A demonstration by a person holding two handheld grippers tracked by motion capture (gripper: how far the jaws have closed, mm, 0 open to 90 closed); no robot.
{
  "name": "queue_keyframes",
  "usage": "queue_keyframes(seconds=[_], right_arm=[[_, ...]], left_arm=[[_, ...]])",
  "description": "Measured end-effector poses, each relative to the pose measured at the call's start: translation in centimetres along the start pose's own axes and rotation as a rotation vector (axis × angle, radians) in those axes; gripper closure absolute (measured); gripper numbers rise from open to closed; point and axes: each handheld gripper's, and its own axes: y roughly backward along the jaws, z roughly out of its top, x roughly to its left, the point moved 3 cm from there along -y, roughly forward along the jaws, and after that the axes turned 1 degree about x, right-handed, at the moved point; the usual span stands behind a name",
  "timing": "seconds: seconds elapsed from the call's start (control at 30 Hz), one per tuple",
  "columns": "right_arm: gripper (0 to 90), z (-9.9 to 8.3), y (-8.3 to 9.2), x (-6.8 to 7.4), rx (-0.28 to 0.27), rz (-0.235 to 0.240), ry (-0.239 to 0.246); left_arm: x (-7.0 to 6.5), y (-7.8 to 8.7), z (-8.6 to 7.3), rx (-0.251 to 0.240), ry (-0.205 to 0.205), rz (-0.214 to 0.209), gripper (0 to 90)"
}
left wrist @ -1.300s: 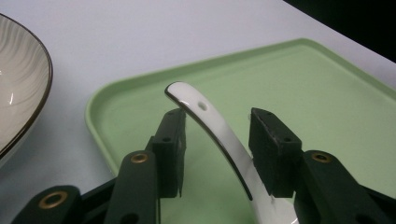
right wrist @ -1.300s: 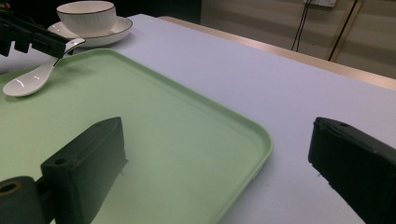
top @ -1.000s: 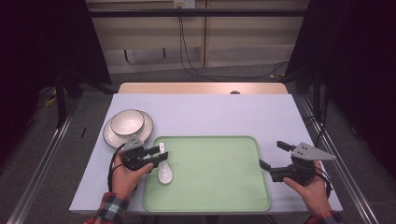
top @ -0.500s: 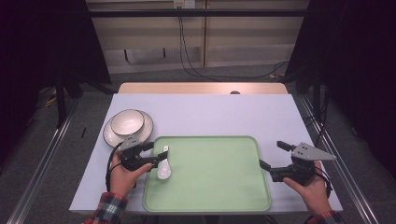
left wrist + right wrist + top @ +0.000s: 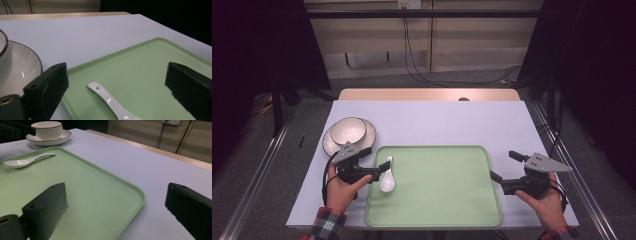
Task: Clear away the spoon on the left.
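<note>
A white ceramic spoon [image 5: 387,176] lies flat on the green tray [image 5: 442,195], close to its left rim, handle pointing away from the person. My left gripper [image 5: 372,163] sits at that rim. Its jaws have just been opening, and they stand wide on either side of the spoon's handle [image 5: 105,97] without touching it. My right gripper [image 5: 503,166] is open at the tray's right edge with nothing between its jaws; in its own view, the right gripper [image 5: 116,195] has the tray's corner [image 5: 135,195] below it and the spoon [image 5: 27,161] far off.
A white bowl [image 5: 348,130] stands on a dark-rimmed saucer [image 5: 331,144] on the lilac table [image 5: 437,120], just behind the left gripper. The saucer [image 5: 25,67] lies to the left of the left jaw. Cables hang behind the table's far wooden edge [image 5: 427,94].
The left gripper's jaws have spread apart and let go of the spoon, which now rests on the tray. The right gripper has kept still.
</note>
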Motion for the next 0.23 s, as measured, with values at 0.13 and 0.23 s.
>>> queue_keyframes(seconds=[0.13,0.23], right_arm=[[3.4,-0.01,-0.01,0.0,0.003,-0.005,0.0],[3.4,-0.02,-0.03,-0.02,0.004,-0.002,-0.001]], left_arm=[[-0.08,0.23,-0.12,-0.009,0.0,-0.032,0.1],[0.06,0.4,-0.16,-0.021,0.019,-0.035,0.0]])
